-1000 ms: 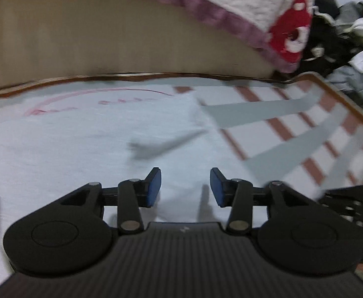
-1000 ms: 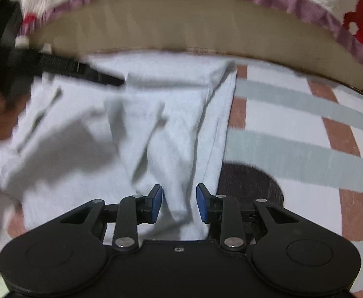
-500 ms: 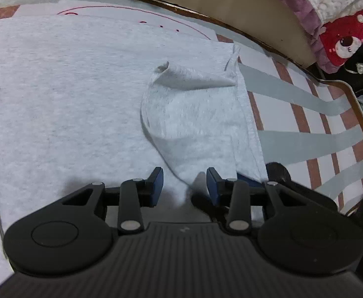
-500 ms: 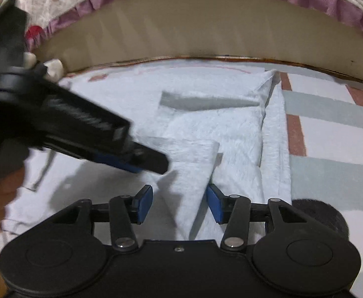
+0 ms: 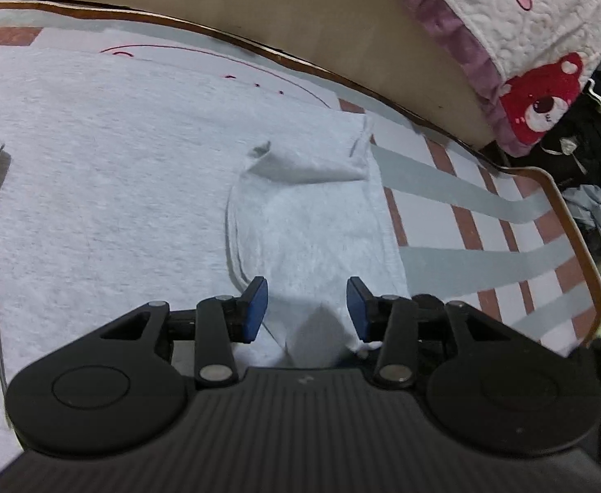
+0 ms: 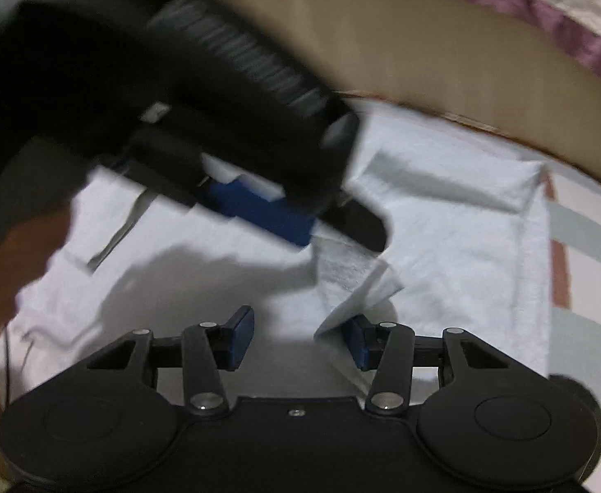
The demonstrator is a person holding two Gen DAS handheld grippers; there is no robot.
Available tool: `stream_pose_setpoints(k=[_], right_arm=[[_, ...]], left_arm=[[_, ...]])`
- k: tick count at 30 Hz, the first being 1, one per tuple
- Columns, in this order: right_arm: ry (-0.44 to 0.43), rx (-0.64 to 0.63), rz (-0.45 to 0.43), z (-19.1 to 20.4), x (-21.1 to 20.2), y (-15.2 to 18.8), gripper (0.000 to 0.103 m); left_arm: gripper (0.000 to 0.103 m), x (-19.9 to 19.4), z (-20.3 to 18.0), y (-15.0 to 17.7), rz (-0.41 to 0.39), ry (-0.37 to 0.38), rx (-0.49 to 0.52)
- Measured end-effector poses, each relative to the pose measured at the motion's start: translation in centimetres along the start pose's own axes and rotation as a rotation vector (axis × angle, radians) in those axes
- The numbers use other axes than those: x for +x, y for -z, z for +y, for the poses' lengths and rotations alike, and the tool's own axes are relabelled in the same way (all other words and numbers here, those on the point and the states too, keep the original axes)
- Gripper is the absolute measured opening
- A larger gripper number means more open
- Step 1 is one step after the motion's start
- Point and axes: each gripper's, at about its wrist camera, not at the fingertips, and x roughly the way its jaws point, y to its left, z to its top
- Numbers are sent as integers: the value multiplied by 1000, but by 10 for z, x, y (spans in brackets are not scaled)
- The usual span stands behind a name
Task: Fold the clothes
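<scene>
Your pale grey garment (image 5: pixel 107 189) lay spread flat on the striped mat (image 5: pixel 464 201), which carried nothing else in view; no box or basket showed. The garment's long axis ran across the left wrist view, from the left edge toward the mat's stripes on the right. Its right-hand part was folded back over the body, the folded flap (image 5: pixel 312 222) running from a creased corner at the far edge down toward you.

Your left gripper (image 5: pixel 306 302) hung just over the near end of that flap with its jaws wide apart and nothing between them. Your right gripper (image 6: pixel 298 339) was also spread wide, a loose corner of cloth (image 6: pixel 358 287) lying against its right pad without being pinched. Beyond the mat stood a quilted bed cover (image 5: pixel 546 20) with a red bear print.
</scene>
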Motion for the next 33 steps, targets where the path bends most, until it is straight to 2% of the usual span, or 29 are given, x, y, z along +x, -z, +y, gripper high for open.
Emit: stream_pose_setpoints(k=[6,10,21,28,31,33], right_arm=[[-75,-11,67,-2,-3,0,53],[-74,8,113,-13,-12,-1,53],[107,210,56,-65,-28,1,53],[276,112,147,-45,-40,20,53],[441,78,215,-38,-43,31,60],[499,91,218,-33,-55,37,62]], left_arm=[[42,14,-4,7,27,-49,80],[42,23,-7,12,44,-82,134],[42,14,-22,36,44,-210,314],[44,-24,7,47,37,-245,251],[44,-48,29,56,27,-259,208],[44,-66,43,64,8,-269,196]])
